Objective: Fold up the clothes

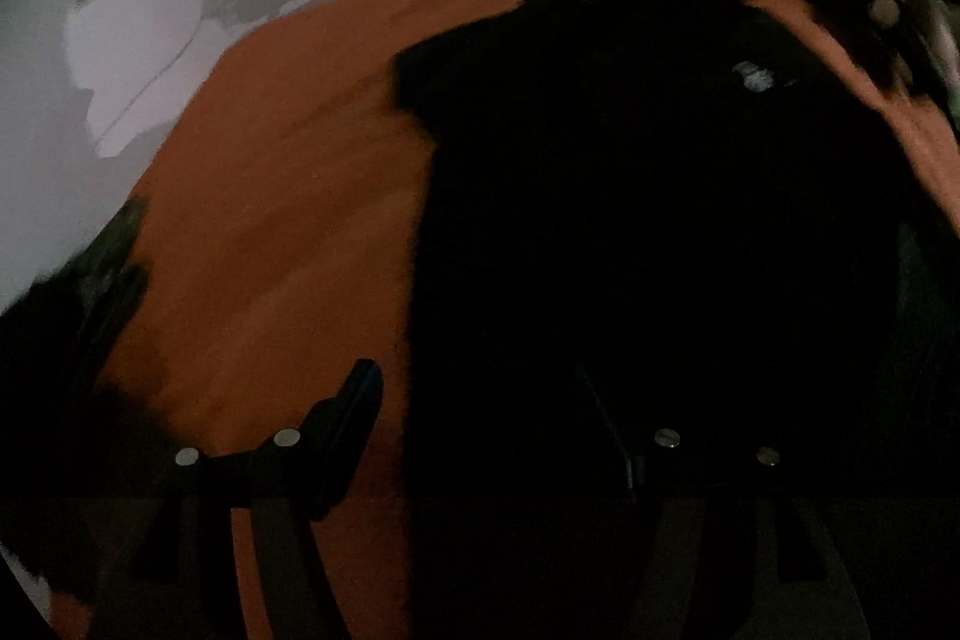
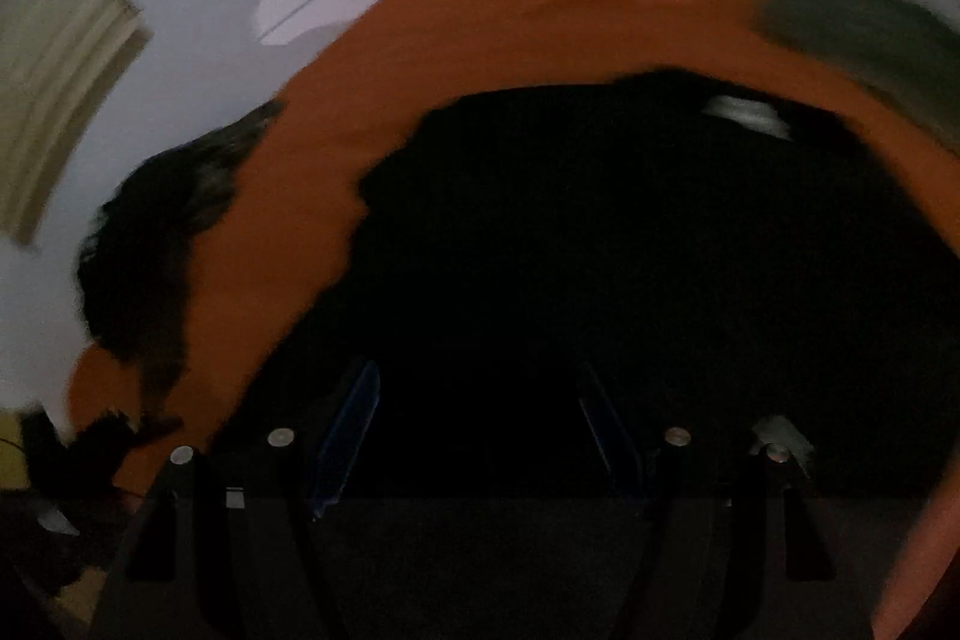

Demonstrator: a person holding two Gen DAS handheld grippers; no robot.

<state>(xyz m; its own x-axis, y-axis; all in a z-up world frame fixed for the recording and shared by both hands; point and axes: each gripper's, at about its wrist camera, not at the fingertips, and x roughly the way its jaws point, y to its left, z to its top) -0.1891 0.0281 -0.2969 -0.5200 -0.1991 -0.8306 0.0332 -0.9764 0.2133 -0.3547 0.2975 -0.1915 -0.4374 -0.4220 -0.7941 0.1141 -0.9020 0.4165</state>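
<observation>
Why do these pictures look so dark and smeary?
Left wrist view: dim light turns the black garment into one dark blob on the orange cover, and edges are streaked by motion blur. Right wrist view: also dim, with the same garment featureless, the grey-green cloth smeared, and the fisheye lens bending everything round.

**Black garment spread on the orange surface**

A black garment [image 1: 630,220] lies flat on an orange surface [image 1: 270,220], dark enough that folds and seams cannot be made out. A short sleeve sticks out on its left side at the far end. Near the far edge sits a small pale label [image 2: 747,115], which marks the neck end, so the garment's body runs toward the near side. The picture is blurred. A second dark piece of cloth [image 2: 156,244] lies crumpled at the left edge of the orange surface, well apart
</observation>
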